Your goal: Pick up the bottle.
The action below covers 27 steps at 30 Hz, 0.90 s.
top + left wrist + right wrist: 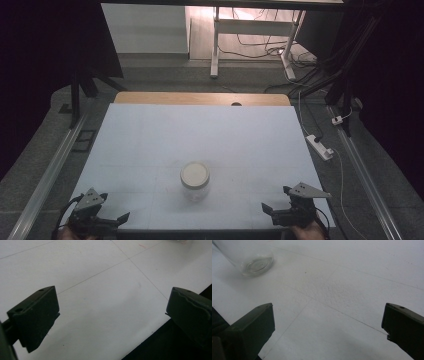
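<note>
Between both claws, lidded glass jar (194, 180).

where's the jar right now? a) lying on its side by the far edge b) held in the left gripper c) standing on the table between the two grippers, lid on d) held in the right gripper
c: the jar stands upright on the table with its lid on, apart from the open left gripper and right gripper.

Jar (249, 257) cut off by top left edge of right gripper view, only glass base and lower wall visible. In the high view, hands (310, 232) cropped at bottom edge. Jar contents can't be told through the lid (194, 173). Red mark (142, 245) at top of left gripper view too small to read.
</note>
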Tool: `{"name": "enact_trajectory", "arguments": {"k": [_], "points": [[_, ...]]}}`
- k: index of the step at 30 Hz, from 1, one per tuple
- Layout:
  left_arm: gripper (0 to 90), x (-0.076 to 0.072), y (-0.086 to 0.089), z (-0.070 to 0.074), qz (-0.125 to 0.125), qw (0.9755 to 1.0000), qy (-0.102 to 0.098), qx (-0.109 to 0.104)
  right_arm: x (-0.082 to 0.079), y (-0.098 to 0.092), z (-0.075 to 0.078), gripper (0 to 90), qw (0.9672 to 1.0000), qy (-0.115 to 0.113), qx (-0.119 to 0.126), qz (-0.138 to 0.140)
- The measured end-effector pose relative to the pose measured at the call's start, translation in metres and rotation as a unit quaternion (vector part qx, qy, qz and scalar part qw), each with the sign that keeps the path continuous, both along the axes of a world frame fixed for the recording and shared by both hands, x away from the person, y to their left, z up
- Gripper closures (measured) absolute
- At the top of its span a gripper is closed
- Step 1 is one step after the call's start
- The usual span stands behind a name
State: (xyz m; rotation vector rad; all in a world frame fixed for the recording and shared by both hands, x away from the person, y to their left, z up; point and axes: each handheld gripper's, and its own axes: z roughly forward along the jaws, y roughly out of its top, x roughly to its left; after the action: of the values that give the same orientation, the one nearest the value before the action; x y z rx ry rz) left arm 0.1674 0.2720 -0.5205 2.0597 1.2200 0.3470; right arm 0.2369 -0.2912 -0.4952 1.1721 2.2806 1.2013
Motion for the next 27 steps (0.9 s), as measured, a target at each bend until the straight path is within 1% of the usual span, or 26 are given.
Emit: {"name": "enact_trajectory", "arguments": {"k": [2,7,16,25,27], "points": [[0.0,0.0,0.0,0.0,-0.001,1.0,0.0,0.0,-0.0001,0.001,-0.0001,0.0,1.0,0.002,-0.002,0.007],[0.0,0.0006,0.0002,-0.0002,-0.001,1.0,0.003,-0.002,0.0,0.0015,-0.0001,0.0,0.9999,0.002,-0.004,0.009],[0.0,0.0013,-0.0022,-0.0003,-0.002,0.9999,0.007,0.011,0.0,0.001,0.0,0.0,0.9999,0.002,0.0,0.011],[0.0,0.0025,-0.0027,-0.0005,0.002,0.9998,0.014,0.014,0.0003,0.0012,-0.0002,0.0,0.9999,0.003,-0.002,0.014],[0.0,0.0028,-0.0025,-0.0002,0.002,0.9998,0.015,0.012,0.0002,0.0012,-0.0001,0.0,0.9999,0.003,-0.001,0.014]]}}
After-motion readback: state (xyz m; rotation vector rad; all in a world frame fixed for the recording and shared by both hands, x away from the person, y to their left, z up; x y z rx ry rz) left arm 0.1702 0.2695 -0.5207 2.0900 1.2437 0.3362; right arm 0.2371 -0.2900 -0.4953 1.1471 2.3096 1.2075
